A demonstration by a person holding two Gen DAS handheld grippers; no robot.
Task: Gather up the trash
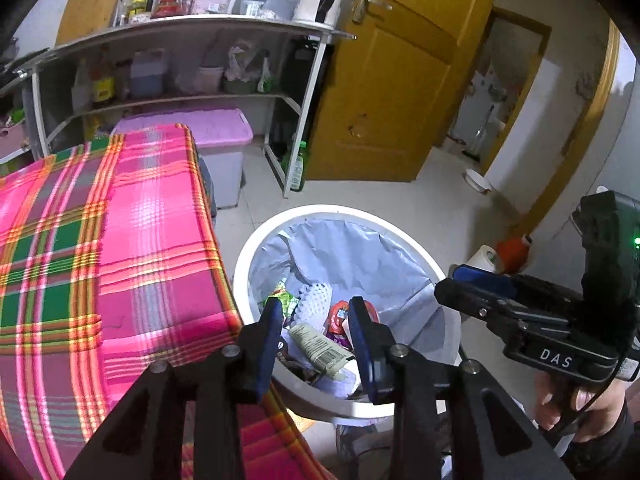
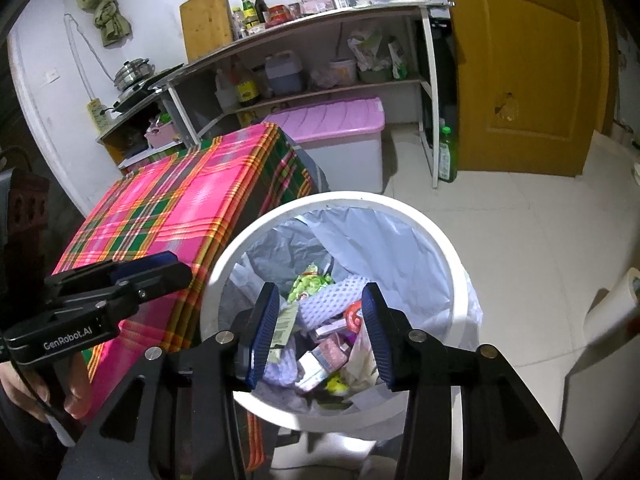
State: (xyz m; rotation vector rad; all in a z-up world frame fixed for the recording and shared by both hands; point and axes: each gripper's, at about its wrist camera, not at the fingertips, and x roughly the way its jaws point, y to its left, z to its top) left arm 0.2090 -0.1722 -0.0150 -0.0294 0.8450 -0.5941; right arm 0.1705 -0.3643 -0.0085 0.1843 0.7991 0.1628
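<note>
A white round bin [image 1: 245,264] [image 2: 448,248] with a pale liner stands on the floor beside the table. It holds mixed trash: green wrappers, white foam netting [image 2: 340,300], red packets and small cartons. My left gripper [image 1: 316,308] hangs over the bin's near rim with its jaws apart; a pale barcoded packet [image 1: 320,346] lies below them, untouched by either pad. My right gripper [image 2: 320,292] is also over the bin and open, a barcoded wrapper [image 2: 285,326] lying close against its left pad. Each gripper shows in the other's view: the right gripper [image 1: 468,280] and the left gripper [image 2: 136,274].
A table under a pink and green plaid cloth [image 1: 120,240] [image 2: 172,216] touches the bin's left side. Behind it stand a pink-lidded storage box [image 2: 340,120], a metal shelf unit [image 1: 180,40] and a yellow door [image 1: 400,80]. A green bottle [image 2: 447,156] and a white roll [image 2: 616,300] stand on the tiled floor.
</note>
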